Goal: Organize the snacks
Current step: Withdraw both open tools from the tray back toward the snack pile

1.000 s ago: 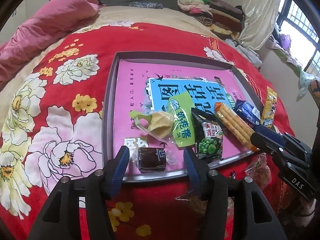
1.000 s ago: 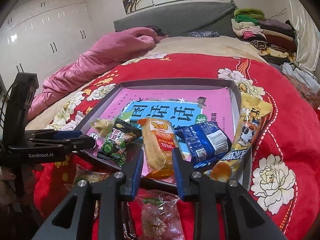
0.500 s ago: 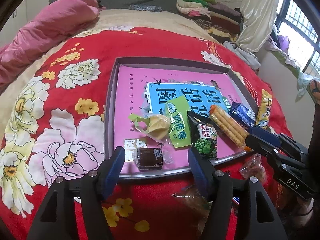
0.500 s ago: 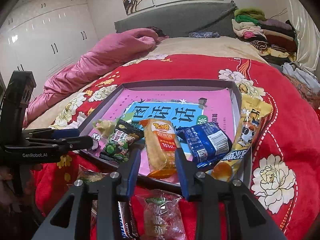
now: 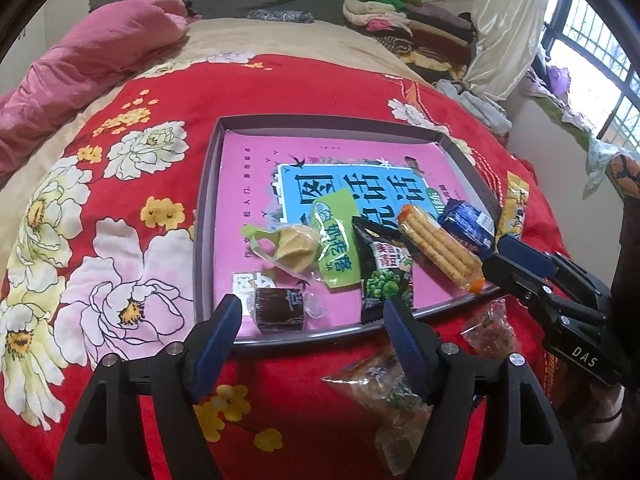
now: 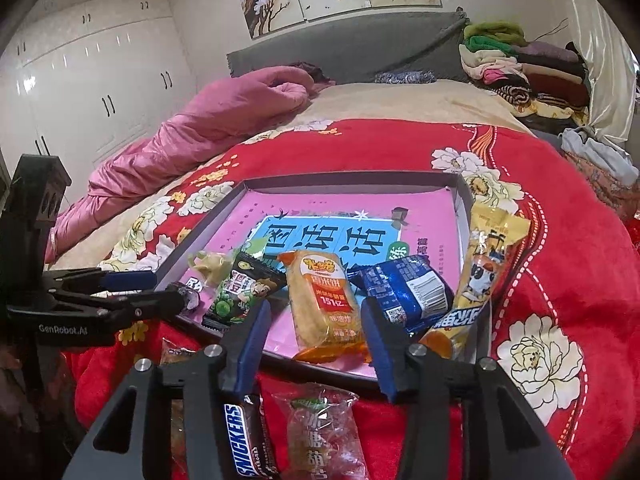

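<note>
A grey tray (image 5: pixel 208 216) with a pink printed floor lies on the red flowered blanket and holds several snacks. My left gripper (image 5: pixel 311 312) hangs over its near rim, jaws opening. A dark brown wrapped snack (image 5: pixel 280 308) lies between the fingers, untouched. My right gripper (image 6: pixel 315 316) is also opening at the near rim. An orange cracker pack (image 6: pixel 320 304) lies between its pads, free of them. Beside it sit a blue packet (image 6: pixel 408 292), a yellow stick packet (image 6: pixel 480 276) and a black green-pea packet (image 6: pixel 240 292).
On the blanket in front of the tray lie a Snickers bar (image 6: pixel 244 440), a clear red candy packet (image 6: pixel 320 436) and a clear mixed-snack packet (image 5: pixel 380 384). A pink quilt (image 6: pixel 224 120) lies at the far left. Folded clothes (image 6: pixel 520 68) are stacked at the far right.
Both grippers' jaws have spread wider. The left one has drawn back a little from the tray. The brown snack and the cracker pack stay lying in the tray.
</note>
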`<state>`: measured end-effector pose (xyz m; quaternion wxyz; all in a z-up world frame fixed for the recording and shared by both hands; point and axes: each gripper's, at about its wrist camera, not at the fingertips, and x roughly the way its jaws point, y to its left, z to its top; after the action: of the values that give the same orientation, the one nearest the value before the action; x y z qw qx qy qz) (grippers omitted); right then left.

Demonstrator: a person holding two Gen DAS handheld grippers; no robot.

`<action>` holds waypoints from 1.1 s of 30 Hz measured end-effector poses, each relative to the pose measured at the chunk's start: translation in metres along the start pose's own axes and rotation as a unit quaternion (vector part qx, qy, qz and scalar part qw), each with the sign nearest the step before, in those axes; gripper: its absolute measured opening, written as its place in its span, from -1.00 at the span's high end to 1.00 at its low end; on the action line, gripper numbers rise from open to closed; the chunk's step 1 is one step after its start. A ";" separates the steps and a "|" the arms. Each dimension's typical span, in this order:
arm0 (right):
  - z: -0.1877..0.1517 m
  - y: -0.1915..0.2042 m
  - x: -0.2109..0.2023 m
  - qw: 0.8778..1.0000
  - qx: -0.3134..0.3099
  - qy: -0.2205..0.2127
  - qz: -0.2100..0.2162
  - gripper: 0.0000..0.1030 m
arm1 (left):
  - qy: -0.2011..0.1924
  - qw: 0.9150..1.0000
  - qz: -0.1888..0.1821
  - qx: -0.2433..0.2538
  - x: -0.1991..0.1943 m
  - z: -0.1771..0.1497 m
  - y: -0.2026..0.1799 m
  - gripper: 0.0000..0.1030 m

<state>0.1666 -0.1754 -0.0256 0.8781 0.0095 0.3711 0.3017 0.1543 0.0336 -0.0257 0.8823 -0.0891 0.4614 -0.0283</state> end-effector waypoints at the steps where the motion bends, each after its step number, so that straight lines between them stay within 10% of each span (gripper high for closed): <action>1: 0.000 0.000 -0.001 1.000 0.001 -0.002 0.001 0.05 | 0.000 1.000 -0.003 0.000 0.000 0.000 -0.001 -0.46; 33: 0.001 -0.001 -0.027 0.999 -0.004 -0.028 -0.016 -0.11 | -0.010 1.000 -0.024 0.013 -0.023 -0.004 -0.016 -0.53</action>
<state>0.1530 -0.1903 -0.0071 0.8927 0.0088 0.3458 0.2890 0.1380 0.0205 -0.0063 0.8869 -0.0893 0.4500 -0.0549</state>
